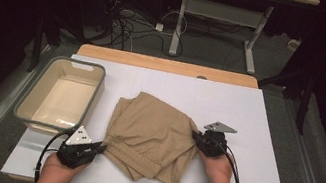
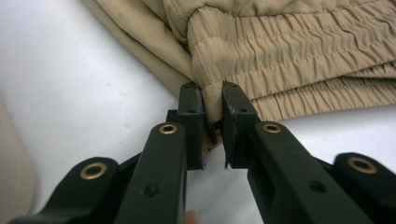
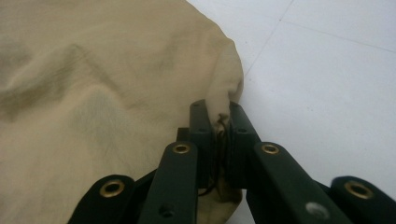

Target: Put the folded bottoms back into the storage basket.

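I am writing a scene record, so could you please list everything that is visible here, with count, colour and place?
shorts: one, tan, folded, in the middle of the board, elastic waistband toward the person
bin: one, grey rim, cream inside, at the left of the shorts
board: one, white, covering the table top
table: one, light wood, edge visible behind the board
cables: several, dark and white, on the floor behind the table
desk frame: one, white, behind the table
left gripper: one, black, shut on the waistband corner of the shorts
right gripper: one, black, shut on the right edge of the shorts
hands: two, at the near edge, each holding a gripper
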A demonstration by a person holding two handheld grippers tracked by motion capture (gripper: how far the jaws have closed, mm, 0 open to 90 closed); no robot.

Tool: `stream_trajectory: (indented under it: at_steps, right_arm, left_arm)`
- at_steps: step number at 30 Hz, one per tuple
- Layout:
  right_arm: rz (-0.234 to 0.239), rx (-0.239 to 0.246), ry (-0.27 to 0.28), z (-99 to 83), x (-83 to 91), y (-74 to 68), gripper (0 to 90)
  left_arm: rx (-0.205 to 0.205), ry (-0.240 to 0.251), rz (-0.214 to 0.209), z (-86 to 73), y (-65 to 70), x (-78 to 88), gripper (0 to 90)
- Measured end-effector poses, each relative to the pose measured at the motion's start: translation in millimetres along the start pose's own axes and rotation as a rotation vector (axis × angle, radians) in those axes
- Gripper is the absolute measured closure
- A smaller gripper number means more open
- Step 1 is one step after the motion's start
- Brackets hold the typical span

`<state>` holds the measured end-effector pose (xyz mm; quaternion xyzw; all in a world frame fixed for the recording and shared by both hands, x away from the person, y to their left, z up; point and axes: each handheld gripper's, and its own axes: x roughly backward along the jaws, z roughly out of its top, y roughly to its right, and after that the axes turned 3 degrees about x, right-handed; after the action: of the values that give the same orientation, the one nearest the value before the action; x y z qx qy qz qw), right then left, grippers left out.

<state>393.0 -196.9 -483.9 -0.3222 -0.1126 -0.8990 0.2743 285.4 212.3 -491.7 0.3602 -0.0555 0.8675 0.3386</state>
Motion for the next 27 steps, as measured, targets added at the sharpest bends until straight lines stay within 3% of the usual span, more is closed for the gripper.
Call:
stream_trajectory:
  at_steps: [3,6,12,13,19,22,27]
  right_arm:
    - [0.004,-0.007,0.018,-1.1,1.8,0.2,85.8]
    - [0.009,-0.039,0.072,-3.9,6.6,3.9,85.8]
    - [0.000,-0.025,0.104,-5.5,9.5,1.6,85.9]
    - [0.000,-0.016,0.117,-5.9,10.5,1.2,85.9]
    - [-0.001,0.007,0.125,-6.1,10.6,-0.2,85.8]
    - [-0.005,0.012,0.132,-6.6,11.6,-1.0,85.8]
    - [-0.015,0.028,0.136,-6.6,12.1,-3.3,85.7]
  left_arm:
    - [-0.004,-0.002,0.006,0.2,0.8,-0.1,78.6]
    - [-0.005,-0.007,0.010,0.9,0.9,0.0,79.1]
    - [0.016,-0.028,0.015,4.8,1.8,1.4,79.3]
    - [-0.003,-0.052,0.037,8.0,4.7,2.3,79.3]
    - [-0.014,-0.130,0.074,18.2,9.9,1.3,79.2]
    - [-0.019,-0.157,0.075,21.9,10.3,1.8,79.2]
    - [-0.028,-0.252,0.056,35.5,7.7,0.5,79.3]
